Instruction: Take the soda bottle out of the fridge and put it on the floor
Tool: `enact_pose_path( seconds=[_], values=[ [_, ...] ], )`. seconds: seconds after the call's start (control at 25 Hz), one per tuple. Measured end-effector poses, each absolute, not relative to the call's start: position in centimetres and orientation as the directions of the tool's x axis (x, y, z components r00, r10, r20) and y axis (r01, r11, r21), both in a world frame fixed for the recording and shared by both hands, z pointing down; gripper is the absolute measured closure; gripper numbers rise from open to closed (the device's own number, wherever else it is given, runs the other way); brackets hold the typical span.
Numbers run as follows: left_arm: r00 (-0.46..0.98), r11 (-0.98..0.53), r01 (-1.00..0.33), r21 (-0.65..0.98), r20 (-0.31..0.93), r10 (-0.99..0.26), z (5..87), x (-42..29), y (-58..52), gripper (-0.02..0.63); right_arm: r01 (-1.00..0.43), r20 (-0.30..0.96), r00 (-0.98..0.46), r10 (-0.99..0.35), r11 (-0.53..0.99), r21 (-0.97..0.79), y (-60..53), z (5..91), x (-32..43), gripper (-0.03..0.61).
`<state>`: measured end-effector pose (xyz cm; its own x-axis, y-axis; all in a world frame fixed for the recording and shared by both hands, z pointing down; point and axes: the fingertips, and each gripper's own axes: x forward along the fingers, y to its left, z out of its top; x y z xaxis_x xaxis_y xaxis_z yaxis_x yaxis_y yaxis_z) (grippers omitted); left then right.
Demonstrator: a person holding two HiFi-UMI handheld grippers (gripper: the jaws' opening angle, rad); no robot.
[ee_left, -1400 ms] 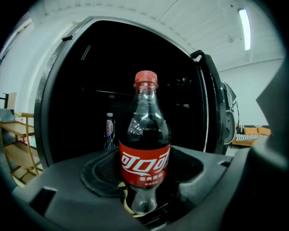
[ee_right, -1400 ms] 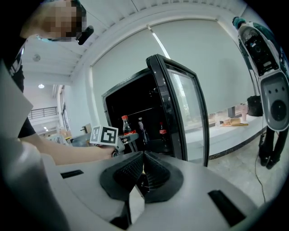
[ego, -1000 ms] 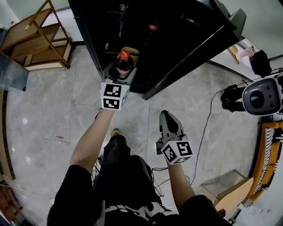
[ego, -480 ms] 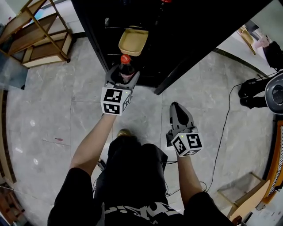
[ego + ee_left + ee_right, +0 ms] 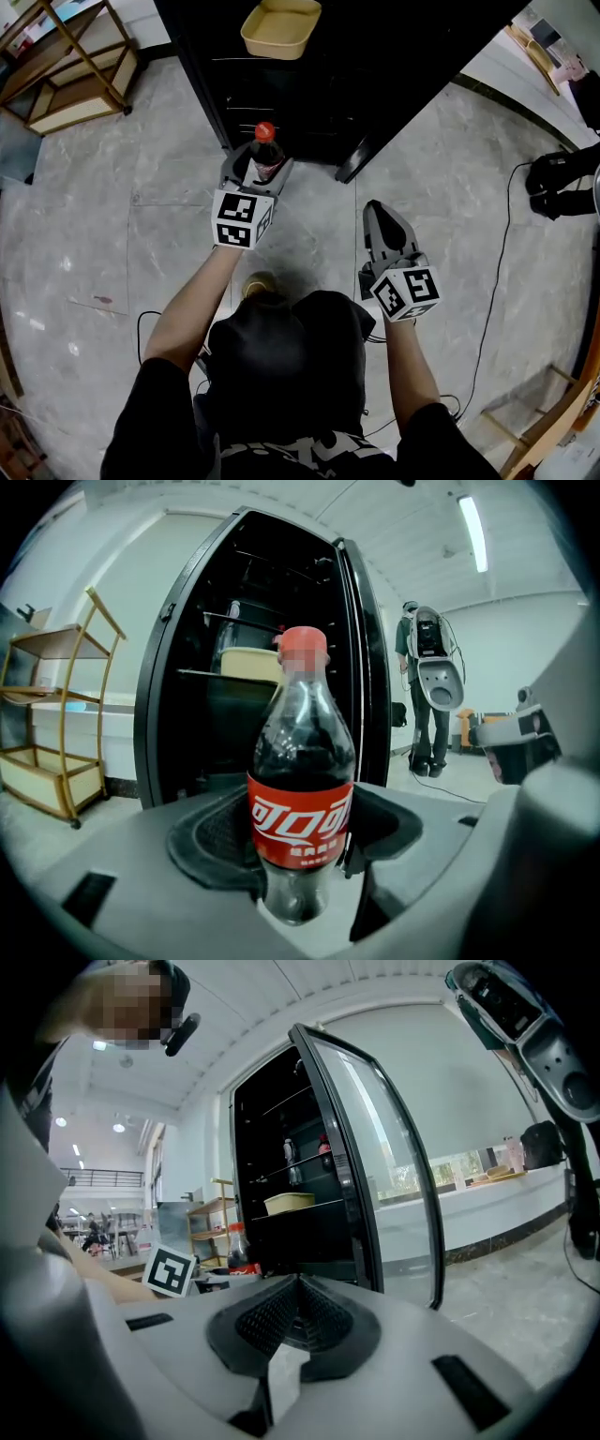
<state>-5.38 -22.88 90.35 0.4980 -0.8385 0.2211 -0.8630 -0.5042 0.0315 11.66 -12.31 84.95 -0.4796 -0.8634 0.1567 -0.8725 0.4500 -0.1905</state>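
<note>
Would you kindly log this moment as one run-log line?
left gripper: shut on soda bottle | right gripper: shut, empty | soda bottle: outside fridge

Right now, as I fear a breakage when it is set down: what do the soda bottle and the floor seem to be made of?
Soda bottle: likely clear glossy plastic, by its see-through wall with highlights and wrapped red label. Floor: likely polished stone or marble-look tile, grey, veined, with joint lines and reflections.
</note>
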Motion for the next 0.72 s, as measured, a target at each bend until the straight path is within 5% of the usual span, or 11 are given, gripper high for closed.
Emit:
enact_pose_path(
  seconds=[0.72],
  values=[
    [0.503, -0.509, -0.859, 0.056, 0.277, -0.819, 108.5, -5.0, -20.5, 0.304, -0.862, 0.206, -0.5, -0.841, 0.463, -0.204, -10.8, 95.3, 12.3, 0.554]
  ],
)
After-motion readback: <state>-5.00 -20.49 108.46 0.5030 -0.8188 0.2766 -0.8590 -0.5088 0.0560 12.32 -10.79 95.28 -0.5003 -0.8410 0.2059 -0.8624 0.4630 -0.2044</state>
